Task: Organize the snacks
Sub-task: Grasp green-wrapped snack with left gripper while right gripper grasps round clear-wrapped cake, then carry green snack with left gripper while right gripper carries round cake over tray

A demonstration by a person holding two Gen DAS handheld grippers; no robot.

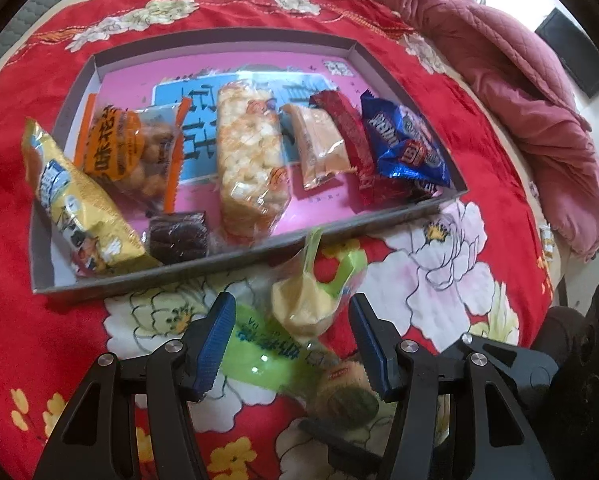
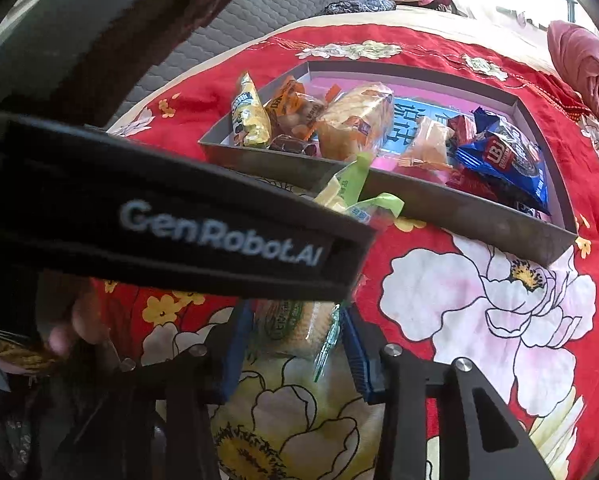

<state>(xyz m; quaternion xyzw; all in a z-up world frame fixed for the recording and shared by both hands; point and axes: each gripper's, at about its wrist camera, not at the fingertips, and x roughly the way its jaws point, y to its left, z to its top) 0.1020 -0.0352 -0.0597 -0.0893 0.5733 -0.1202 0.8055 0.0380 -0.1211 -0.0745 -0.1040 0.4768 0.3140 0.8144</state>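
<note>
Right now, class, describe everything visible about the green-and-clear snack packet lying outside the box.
The green-and-clear packet is crinkly plastic holding a pale yellow cake. It lies on the red floral cloth, in front of the box's near wall, its top seal poking up against that wall. The left gripper hangs open around it, pads apart from the wrapper.

I'm working in a home bedroom: a red flowered bedspread point(image 1: 39, 184) fills my view, a pink quilt point(image 1: 519, 100) bunched at two o'clock.
</note>
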